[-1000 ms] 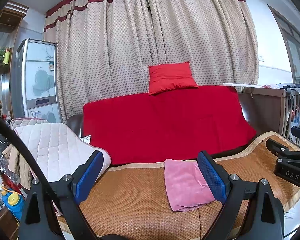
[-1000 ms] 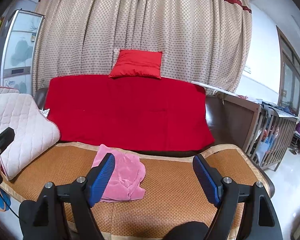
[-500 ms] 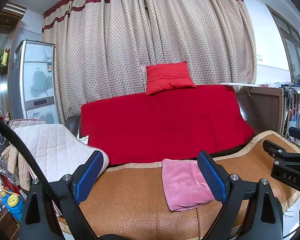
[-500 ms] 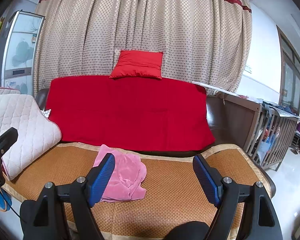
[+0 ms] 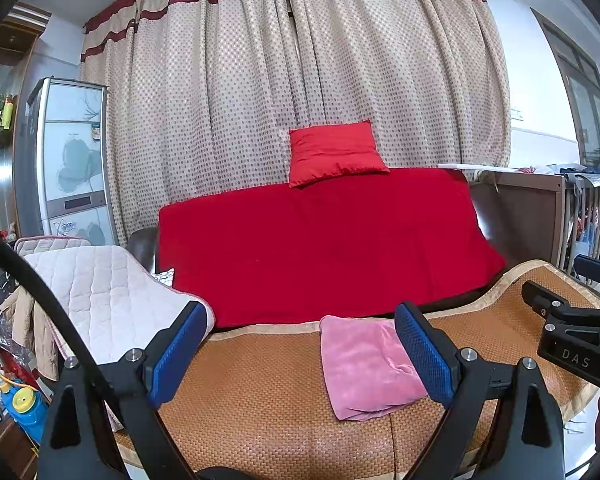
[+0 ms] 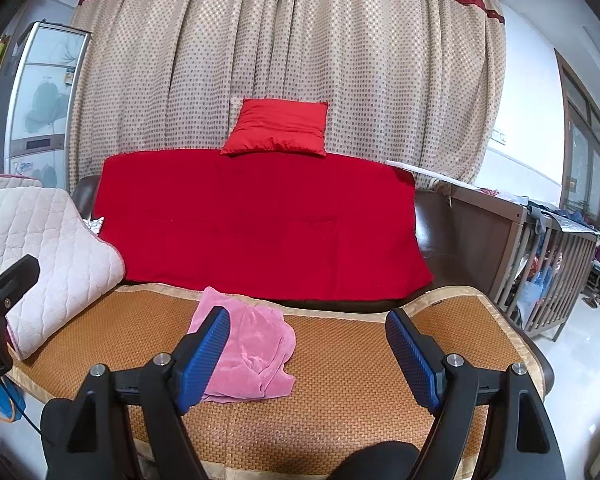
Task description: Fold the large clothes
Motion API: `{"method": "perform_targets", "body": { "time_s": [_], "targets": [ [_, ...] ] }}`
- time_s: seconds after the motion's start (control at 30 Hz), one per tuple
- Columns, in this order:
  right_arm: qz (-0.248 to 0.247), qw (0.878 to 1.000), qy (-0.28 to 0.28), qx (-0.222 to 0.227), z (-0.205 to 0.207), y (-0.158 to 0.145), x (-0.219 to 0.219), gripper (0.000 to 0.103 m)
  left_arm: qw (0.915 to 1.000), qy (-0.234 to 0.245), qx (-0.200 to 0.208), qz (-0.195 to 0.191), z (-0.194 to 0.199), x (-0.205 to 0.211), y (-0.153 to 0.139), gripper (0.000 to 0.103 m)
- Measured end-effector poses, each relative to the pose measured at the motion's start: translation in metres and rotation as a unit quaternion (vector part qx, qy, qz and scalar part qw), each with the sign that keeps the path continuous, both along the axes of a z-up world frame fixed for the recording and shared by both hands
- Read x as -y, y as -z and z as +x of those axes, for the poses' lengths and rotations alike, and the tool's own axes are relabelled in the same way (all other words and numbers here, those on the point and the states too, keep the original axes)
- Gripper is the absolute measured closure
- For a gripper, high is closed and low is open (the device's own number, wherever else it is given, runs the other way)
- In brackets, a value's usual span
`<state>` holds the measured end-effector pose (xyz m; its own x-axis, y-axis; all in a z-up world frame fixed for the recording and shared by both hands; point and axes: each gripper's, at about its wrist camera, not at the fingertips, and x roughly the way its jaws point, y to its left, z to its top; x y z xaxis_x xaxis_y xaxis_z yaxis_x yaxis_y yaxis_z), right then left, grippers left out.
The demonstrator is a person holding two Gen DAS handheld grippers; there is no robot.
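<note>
Just ahead of both empty, spread grippers lies the pink garment [image 5: 364, 364].

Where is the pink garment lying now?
The pink garment lies on the woven mat covering the sofa seat, in front of the red blanket, behind the right gripper's left jaw.
</note>
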<state>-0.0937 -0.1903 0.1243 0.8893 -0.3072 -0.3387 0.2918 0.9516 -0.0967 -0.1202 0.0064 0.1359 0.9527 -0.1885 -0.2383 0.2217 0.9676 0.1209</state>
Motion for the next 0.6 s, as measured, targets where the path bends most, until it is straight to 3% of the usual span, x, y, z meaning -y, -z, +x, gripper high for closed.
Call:
{"method": "perform_targets", "body": {
  "time_s": [0.6],
  "targets": [
    [-0.002, 1.000, -0.008, 0.008, -0.0035, -0.0009, -0.0086, 0.020, 1.0000, 0.003, 0.008, -0.001, -0.0061, 0.0028, -0.0036, 0.008]
  ]
}}
